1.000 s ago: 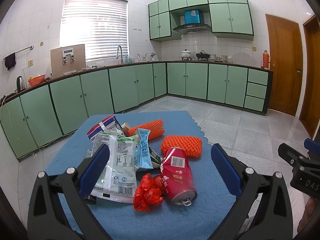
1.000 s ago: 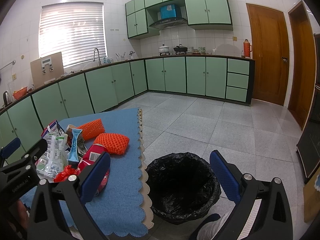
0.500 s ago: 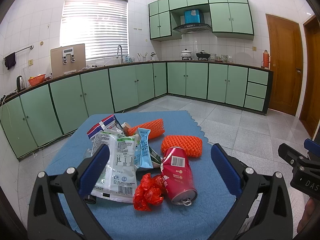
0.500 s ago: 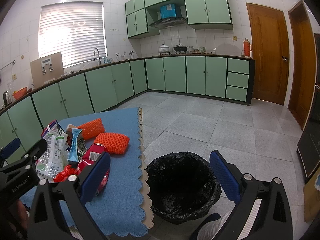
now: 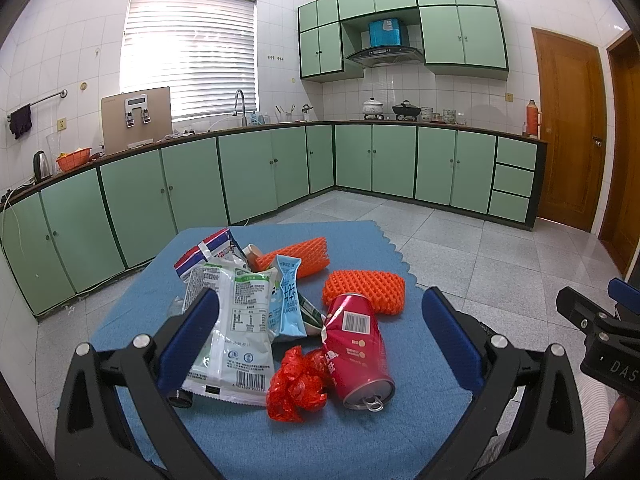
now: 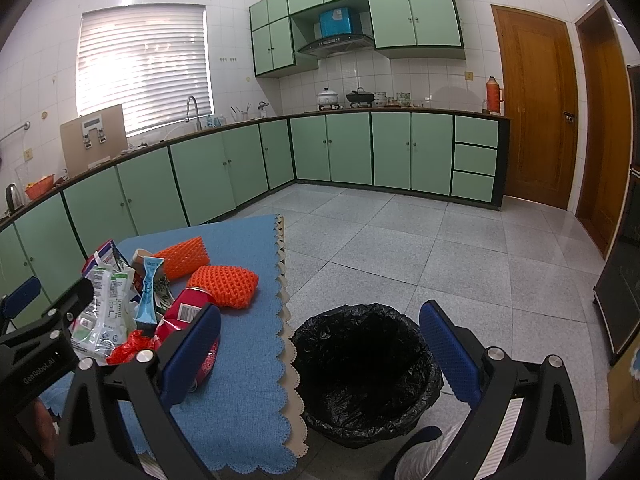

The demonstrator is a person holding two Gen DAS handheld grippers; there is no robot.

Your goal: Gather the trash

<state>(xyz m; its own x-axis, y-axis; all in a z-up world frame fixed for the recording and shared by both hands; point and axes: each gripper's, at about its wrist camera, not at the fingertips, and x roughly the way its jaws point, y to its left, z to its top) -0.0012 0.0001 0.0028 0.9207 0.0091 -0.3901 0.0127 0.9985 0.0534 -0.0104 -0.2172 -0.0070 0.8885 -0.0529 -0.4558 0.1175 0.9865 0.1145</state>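
A heap of trash lies on the blue table mat (image 5: 240,436): a dented red can (image 5: 357,354), a crumpled red plastic scrap (image 5: 296,386), a white-green pouch (image 5: 236,320), a light blue sachet (image 5: 289,296), a red-blue-white wrapper (image 5: 204,250) and two orange foam nets (image 5: 365,290) (image 5: 298,258). My left gripper (image 5: 320,344) hovers open just in front of the heap, holding nothing. My right gripper (image 6: 320,356) is open and empty above the black-lined bin (image 6: 366,364) on the floor, right of the table mat (image 6: 248,400).
Green base cabinets (image 5: 248,176) and a worktop run along the far walls, with wooden doors (image 6: 536,108) at the right. Grey tiled floor (image 6: 400,248) spreads beyond the table. The mat's scalloped edge (image 6: 286,320) borders the bin. The other gripper (image 5: 600,336) shows at the right edge.
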